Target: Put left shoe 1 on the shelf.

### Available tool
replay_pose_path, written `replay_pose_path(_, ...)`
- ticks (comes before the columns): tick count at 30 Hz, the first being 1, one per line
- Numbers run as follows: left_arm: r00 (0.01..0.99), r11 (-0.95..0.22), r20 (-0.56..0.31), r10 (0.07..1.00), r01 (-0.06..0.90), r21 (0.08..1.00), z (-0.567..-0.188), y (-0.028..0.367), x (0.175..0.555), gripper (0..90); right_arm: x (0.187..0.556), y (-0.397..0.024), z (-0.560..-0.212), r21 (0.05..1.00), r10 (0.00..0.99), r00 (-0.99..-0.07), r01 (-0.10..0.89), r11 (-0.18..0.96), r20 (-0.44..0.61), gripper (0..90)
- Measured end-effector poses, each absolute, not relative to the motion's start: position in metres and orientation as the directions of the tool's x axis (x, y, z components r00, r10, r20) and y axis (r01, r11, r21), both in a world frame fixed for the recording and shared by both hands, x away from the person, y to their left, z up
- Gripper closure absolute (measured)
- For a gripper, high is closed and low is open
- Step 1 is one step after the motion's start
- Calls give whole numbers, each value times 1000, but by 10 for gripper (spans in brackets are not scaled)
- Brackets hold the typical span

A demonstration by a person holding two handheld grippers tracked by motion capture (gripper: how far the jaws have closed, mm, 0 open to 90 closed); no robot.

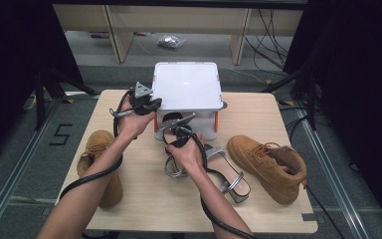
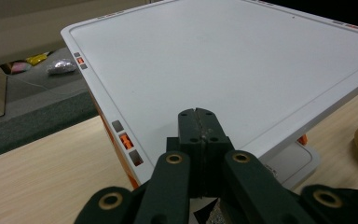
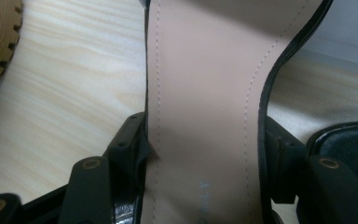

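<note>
The high view looks forward and down from above the person's side onto the whole pale wooden tabletop (image 1: 144, 199), with floor and desk legs beyond. The left gripper view rides low behind the left claw (image 2: 199, 126), facing across the flat top of the white square plastic box (image 2: 223, 60) at close range. The right gripper view sits very near the beige leather insole of a black sandal (image 3: 205, 93), looking along the right claw (image 3: 205, 149). All three views share the wood surface; the box appears in the high view too.
</note>
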State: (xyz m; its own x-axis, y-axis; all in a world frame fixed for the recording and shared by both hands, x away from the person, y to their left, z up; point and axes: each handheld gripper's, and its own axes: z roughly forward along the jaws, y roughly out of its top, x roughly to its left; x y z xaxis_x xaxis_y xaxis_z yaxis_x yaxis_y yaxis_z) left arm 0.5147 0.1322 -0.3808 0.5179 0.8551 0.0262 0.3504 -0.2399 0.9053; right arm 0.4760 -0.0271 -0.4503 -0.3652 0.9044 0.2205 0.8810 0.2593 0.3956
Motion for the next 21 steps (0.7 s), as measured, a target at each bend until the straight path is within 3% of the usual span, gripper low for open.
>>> replay_pose_path(3, 517, -237, 25, 855, 349, 906, -381, 132, 515, 898, 476, -23, -451, 365, 915, -314, 907, 210, 255, 429)
replay_pose_path(5, 516, -236, 25, 856, 348, 907, -381, 132, 515, 898, 480, -25, -455, 403, 907, -352, 883, 241, 229, 430)
replay_pose_path(21, 517, -229, 18, 856, 349, 909, -381, 132, 515, 898, 497, -13, -461, 424, 924, -301, 887, 181, 235, 428)
